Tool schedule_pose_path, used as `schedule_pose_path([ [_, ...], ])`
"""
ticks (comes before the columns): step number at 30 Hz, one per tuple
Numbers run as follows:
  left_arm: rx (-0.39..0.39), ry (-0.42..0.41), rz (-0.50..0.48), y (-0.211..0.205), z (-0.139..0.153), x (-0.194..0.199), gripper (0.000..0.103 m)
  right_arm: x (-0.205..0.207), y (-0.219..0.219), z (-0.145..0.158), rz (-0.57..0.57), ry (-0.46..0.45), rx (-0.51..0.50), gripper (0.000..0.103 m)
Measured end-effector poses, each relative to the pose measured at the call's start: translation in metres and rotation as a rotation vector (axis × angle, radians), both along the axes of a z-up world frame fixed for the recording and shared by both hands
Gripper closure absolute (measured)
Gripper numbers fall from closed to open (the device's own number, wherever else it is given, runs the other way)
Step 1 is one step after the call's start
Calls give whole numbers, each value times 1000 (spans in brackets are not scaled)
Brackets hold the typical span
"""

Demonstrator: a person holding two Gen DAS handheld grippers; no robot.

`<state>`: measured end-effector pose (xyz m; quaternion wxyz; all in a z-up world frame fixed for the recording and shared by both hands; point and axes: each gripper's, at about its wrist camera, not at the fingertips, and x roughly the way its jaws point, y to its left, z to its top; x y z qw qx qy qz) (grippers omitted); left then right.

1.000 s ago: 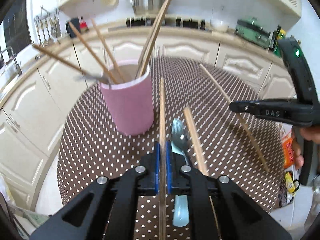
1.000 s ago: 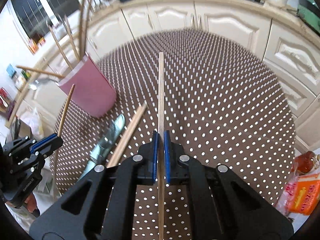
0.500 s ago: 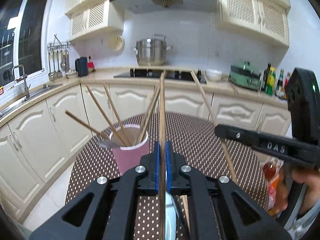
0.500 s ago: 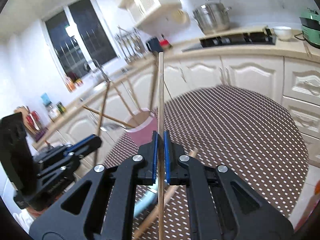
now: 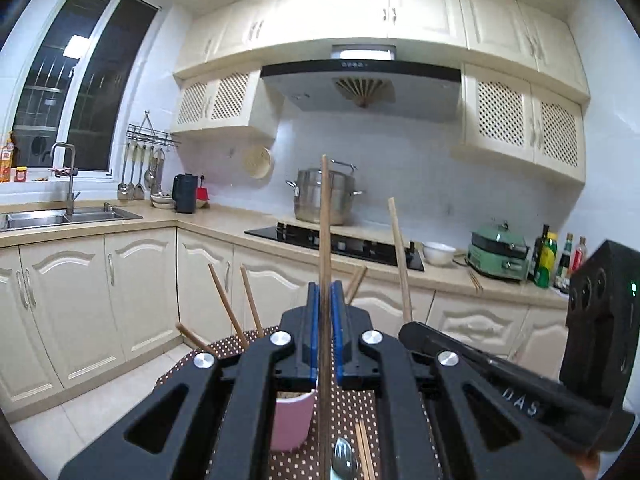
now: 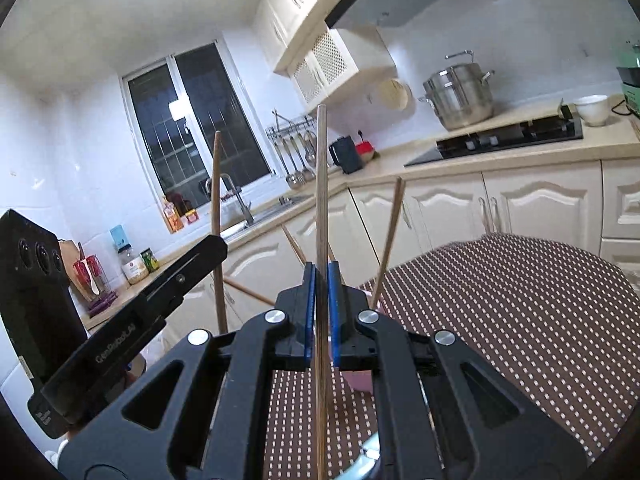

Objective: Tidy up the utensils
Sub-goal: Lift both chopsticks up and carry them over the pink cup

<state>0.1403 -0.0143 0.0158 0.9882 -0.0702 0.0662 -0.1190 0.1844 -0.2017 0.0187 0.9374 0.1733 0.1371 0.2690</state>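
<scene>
My left gripper (image 5: 325, 304) is shut on a wooden chopstick (image 5: 324, 220) that stands nearly upright. My right gripper (image 6: 321, 280) is shut on another wooden chopstick (image 6: 321, 184), also upright. Each gripper shows in the other's view: the right gripper body (image 5: 520, 396) at the left view's right, the left gripper body (image 6: 132, 320) at the right view's left. The pink cup (image 5: 291, 424) with several chopsticks (image 5: 224, 300) stands on the dotted table below my left gripper, mostly hidden. A spoon (image 5: 345, 462) and a chopstick (image 5: 365, 448) lie on the table beside it.
The round table has a brown dotted cloth (image 6: 500, 304). Cream cabinets and a counter with a sink (image 5: 68, 216), a hob (image 5: 336, 242) and a steel pot (image 5: 322, 200) run behind it. A green appliance (image 5: 498, 250) and bottles stand at the right.
Both grippers have tilted up from looking down at the table to looking level across the kitchen, each still holding its chopstick. The cup has dropped low and is mostly hidden.
</scene>
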Motion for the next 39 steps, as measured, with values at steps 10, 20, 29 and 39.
schedule_pose_path([
  [10,-96,-146,105,4,7,28,97,34,16,7,-3,-109,35,96],
  [20,-80,-266,180,-9,0,57,97,82,22,1,0,-155,102,96],
  [29,-59,-344,249,-16,-8,73,97,110,17,-12,-5,-174,173,96],
  [39,-48,-327,277,-15,-20,84,97,117,23,-25,12,-176,182,96],
])
